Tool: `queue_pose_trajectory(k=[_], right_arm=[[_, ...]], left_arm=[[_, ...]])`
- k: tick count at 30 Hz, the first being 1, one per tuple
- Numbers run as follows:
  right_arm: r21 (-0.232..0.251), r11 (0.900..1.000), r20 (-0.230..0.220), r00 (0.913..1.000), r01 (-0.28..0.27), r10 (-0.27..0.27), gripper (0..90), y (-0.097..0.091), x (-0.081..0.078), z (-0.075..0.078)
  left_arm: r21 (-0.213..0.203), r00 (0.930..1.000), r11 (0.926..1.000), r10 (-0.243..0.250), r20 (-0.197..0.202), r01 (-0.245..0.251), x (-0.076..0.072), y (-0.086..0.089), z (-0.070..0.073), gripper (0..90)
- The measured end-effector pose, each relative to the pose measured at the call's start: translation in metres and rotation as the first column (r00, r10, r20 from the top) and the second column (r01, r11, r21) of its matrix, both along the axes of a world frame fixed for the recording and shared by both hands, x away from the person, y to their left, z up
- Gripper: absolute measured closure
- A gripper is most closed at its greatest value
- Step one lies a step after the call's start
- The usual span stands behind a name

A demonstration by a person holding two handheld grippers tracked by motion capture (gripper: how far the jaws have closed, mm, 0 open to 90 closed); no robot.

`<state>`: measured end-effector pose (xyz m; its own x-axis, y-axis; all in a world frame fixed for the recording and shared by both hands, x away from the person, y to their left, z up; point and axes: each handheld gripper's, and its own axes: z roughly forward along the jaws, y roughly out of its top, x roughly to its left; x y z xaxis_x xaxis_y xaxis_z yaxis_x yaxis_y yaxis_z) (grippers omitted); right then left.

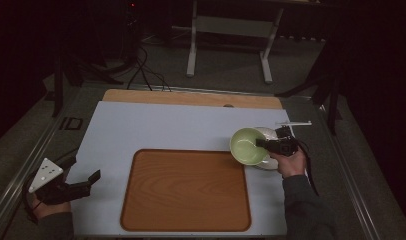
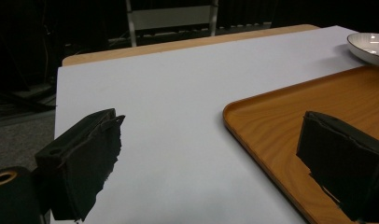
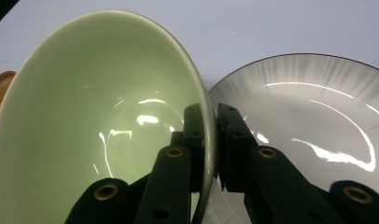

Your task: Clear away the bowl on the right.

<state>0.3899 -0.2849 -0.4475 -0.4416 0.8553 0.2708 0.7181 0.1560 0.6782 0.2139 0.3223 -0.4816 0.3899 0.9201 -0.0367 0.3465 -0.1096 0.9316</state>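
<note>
1. A wooden tray [image 1: 186, 190] with rounded corners and a raised lip lies on the near middle of the table [image 1: 156, 127]. Its grain is smooth and plain, and its floor is bare.
2. The table carries a pale, matte sheet. A strip of wood [image 1: 191, 97] shows along its far edge.
3. A green bowl [image 1: 247, 146] is held tilted just past the tray's far right corner, above the table. Its glazed inside catches highlights, and its rim is thin and round.
4. A white plate [image 1: 269, 162] lies beside and partly under the bowl, at the tray's right edge. In the right gripper view the plate [image 3: 309, 116] is glossy, with a dark rim line and faint radial streaks.
5. The right gripper [image 1: 271, 145] is clenched on the bowl's rim: one black jaw is inside the bowl [image 3: 99, 121], the other outside, over the plate.
6. The left gripper [image 1: 86, 184] hangs at the table's near left edge, well apart from the bowl. Its jaws are spread wide and hold nothing.
7. In the left gripper view the jaw pads look rough and frayed. The tray's left rim [image 2: 253, 135] lies between them, farther off.
8. Beyond the table, a white metal stand [image 1: 231, 35] and dark cables [image 1: 143, 70] are on grey carpet.
</note>
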Motion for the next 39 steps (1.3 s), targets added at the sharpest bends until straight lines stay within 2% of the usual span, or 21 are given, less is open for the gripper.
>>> queue_pose_trajectory(k=[26, 39], right_arm=[[0.003, 0.9966, 0.015, 0.9965, -0.082, 0.082, 83.0, 0.032, -0.007, 0.004], [0.015, 0.9942, 0.016, 0.9942, -0.107, 0.106, 83.0, 0.040, -0.012, 0.003]], left_arm=[[0.004, 1.0000, 1.0000, -0.002, -0.001, 0.002, 0.000, 0.000, 0.000, 6.1], [0.006, 1.0000, 1.0000, -0.001, -0.002, 0.001, 0.000, 0.000, 0.000, 6.2]])
